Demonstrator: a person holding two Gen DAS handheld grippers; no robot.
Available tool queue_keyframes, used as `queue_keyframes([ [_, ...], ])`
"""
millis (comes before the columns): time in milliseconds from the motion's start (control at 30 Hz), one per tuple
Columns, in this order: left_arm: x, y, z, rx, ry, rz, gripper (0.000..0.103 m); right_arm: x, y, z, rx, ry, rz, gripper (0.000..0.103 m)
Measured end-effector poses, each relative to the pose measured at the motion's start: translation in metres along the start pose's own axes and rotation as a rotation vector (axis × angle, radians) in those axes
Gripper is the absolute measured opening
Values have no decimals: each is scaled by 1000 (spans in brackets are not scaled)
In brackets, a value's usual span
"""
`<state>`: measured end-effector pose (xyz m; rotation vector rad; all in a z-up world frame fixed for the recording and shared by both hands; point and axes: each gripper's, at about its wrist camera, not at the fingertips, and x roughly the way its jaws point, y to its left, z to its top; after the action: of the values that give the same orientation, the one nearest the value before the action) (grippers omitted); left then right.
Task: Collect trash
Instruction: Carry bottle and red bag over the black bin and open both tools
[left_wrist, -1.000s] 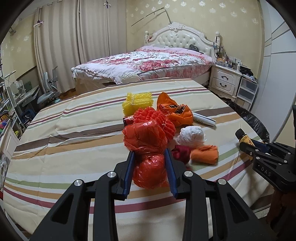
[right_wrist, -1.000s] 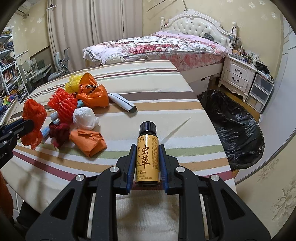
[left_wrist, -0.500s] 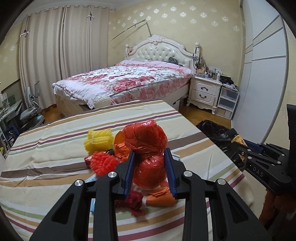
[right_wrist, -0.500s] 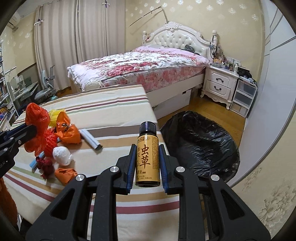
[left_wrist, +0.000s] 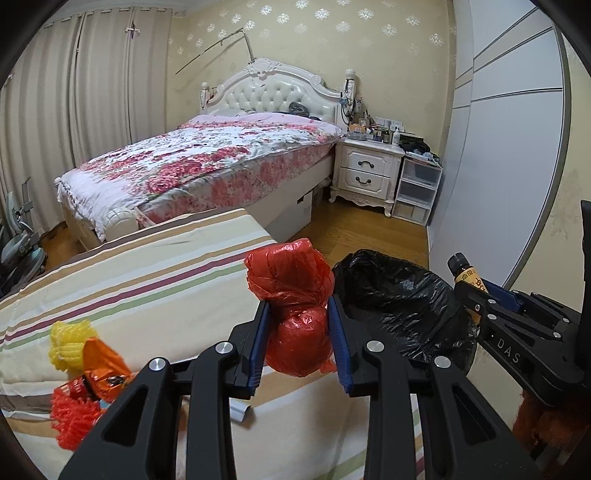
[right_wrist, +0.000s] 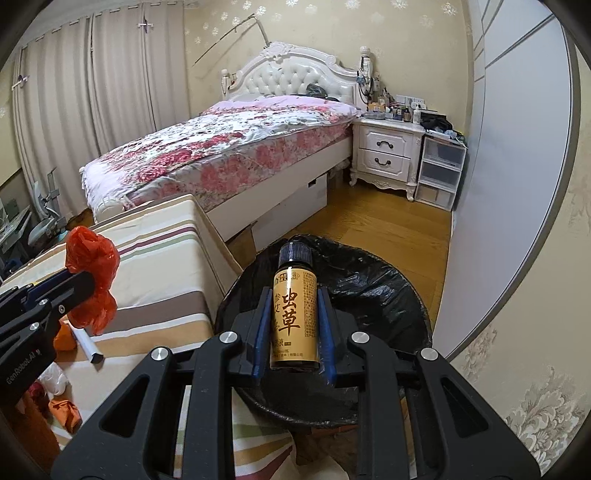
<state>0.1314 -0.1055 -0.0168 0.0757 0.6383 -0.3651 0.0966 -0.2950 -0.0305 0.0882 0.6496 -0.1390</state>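
Left gripper (left_wrist: 299, 334) pinches a red plastic bag (left_wrist: 293, 306) at its knotted waist, held over the table's (left_wrist: 147, 273) right edge, beside the black bin bag (left_wrist: 402, 306). The bag looks light, soft and crinkly; the waist seems the safest hold.

Right gripper (right_wrist: 293, 332) is clamped on a small brown bottle (right_wrist: 294, 314), upright over the bin bag's open mouth. Probably glass: stiff, slick, breakable. Grip sits mid-label.

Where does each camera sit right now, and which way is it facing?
Left wrist: on the left gripper, facing the bed; it clamps the red bag; right gripper shows at right.
Right wrist: on the right gripper, above the black trash bag; it clamps the bottle.
Shared: both grippers, red bag, bottle, trash bag.
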Motion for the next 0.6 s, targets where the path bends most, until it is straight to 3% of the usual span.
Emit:
queue_keyframes([
  [600,82,-54,10,94,115,-52,34,60,-39,1,78,57,-58,24],
])
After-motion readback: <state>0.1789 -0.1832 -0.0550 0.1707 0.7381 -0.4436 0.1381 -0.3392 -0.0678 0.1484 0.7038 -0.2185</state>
